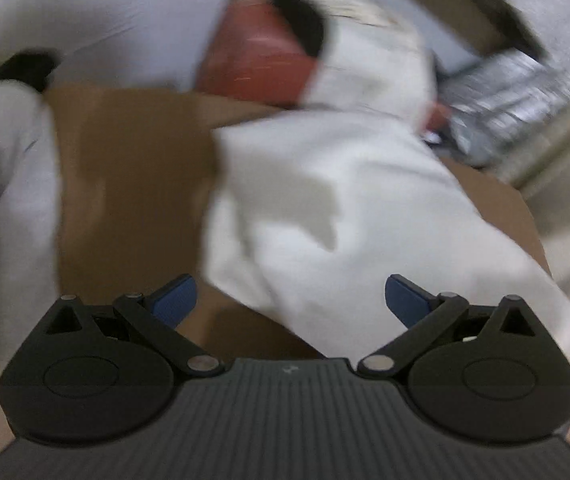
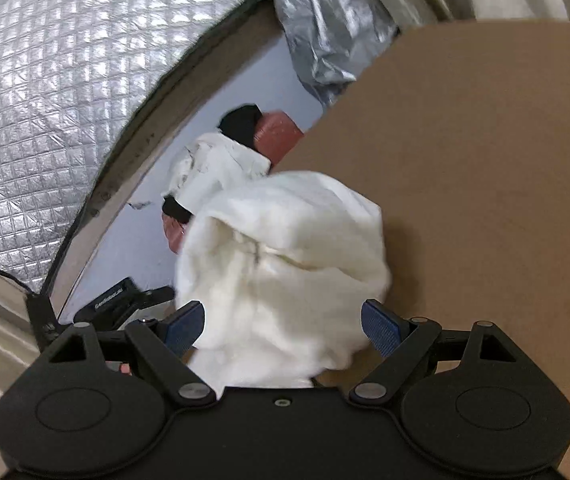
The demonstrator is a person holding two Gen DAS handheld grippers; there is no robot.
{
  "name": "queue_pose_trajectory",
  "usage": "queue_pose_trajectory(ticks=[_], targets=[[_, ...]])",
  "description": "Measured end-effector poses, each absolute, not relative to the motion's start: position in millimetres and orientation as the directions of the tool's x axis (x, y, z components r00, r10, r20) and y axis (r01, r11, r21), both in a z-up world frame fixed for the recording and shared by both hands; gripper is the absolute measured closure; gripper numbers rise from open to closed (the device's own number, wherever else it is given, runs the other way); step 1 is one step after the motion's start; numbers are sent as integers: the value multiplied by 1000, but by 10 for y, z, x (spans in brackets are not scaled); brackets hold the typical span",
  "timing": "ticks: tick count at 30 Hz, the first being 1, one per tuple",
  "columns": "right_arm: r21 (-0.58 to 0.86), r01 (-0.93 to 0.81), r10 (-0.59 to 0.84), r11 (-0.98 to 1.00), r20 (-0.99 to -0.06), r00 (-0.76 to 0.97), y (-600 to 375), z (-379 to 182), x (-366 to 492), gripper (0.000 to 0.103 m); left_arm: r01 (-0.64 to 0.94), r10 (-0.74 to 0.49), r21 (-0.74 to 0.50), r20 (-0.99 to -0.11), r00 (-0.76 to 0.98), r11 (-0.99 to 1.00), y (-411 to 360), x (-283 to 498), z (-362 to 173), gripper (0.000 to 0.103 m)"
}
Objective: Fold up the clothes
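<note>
A white garment (image 1: 345, 208) lies rumpled across a brown cardboard board (image 1: 125, 180); this view is motion-blurred. My left gripper (image 1: 291, 300) is open just above the board, and the garment's near edge runs between its blue pads without being pinched. In the right wrist view the same white garment (image 2: 285, 264) is bunched into a mound on the board (image 2: 485, 180). My right gripper (image 2: 283, 328) is open wide, with the mound filling the gap between its fingers.
A heap of red, black and white clothes (image 1: 269, 52) (image 2: 261, 136) lies past the board's edge on a pale surface. More white cloth (image 1: 1, 180) sits at the left. Silver quilted sheeting (image 2: 45, 100) rises at the left. A black device (image 2: 121, 300) lies beside the mound.
</note>
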State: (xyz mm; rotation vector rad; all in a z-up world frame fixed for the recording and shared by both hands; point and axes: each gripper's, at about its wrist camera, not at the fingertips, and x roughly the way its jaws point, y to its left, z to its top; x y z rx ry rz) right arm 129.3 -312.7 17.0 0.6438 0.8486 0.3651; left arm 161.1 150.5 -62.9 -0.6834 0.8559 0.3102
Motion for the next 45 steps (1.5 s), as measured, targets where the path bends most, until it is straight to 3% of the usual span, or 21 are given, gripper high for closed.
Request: queue_pose_trajectory(ticks=[4, 7, 10, 15, 16, 17, 20, 24, 30, 34, 40, 44, 45], targets=[[656, -79, 565, 751, -576, 591, -3317, 72, 1430, 14, -484, 5, -446, -732, 681, 753, 1557, 1645, -697, 0], [666, -87, 578, 741, -566, 587, -3335, -65, 1606, 14, -453, -283, -631, -729, 623, 630, 1446, 1803, -1159, 0], [690, -62, 590, 721, -565, 578, -3292, -323, 1802, 14, -476, -525, -776, -631, 572, 414, 1317, 1901, -1637, 0], [746, -53, 661, 664, -552, 507, -2968, -883, 2379, 14, -413, -640, -858, -506, 578, 305, 1154, 1923, -1892, 2], [744, -44, 658, 666, -559, 504, -2850, -943, 2472, 17, -381, -681, -880, -465, 566, 284, 1128, 1956, -1925, 4], [742, -36, 654, 669, -566, 501, -2733, -1003, 2566, 34, -375, -709, -892, -435, 555, 253, 1104, 1959, -1966, 11], [761, -88, 676, 643, -509, 532, -2543, -1003, 2491, 50, -339, -759, -921, -358, 544, 191, 1084, 1937, -2022, 30], [831, -104, 715, 546, -397, 576, -2686, -858, 2106, 62, -224, -809, -956, -281, 516, 190, 999, 1896, -1737, 39], [819, -172, 680, 547, -315, 662, -3033, -330, 1430, 63, 14, -876, -962, -243, 417, 274, 515, 1740, -1049, 41], [730, -202, 597, 653, -332, 730, -3246, 0, 933, 63, 132, -893, -927, -288, 345, 351, 69, 1524, -731, 45], [630, -179, 460, 756, -317, 829, -3645, 363, 355, 66, 369, -851, -776, -400, 340, 512, -610, 1229, 82, 58], [555, -171, 394, 814, -311, 865, -3879, 715, 94, 67, 452, -870, -744, -401, 288, 492, -1105, 1379, 564, 58], [541, -166, 378, 825, -309, 872, -3959, 815, 42, 67, 468, -886, -752, -390, 251, 464, -1250, 1391, 670, 65]])
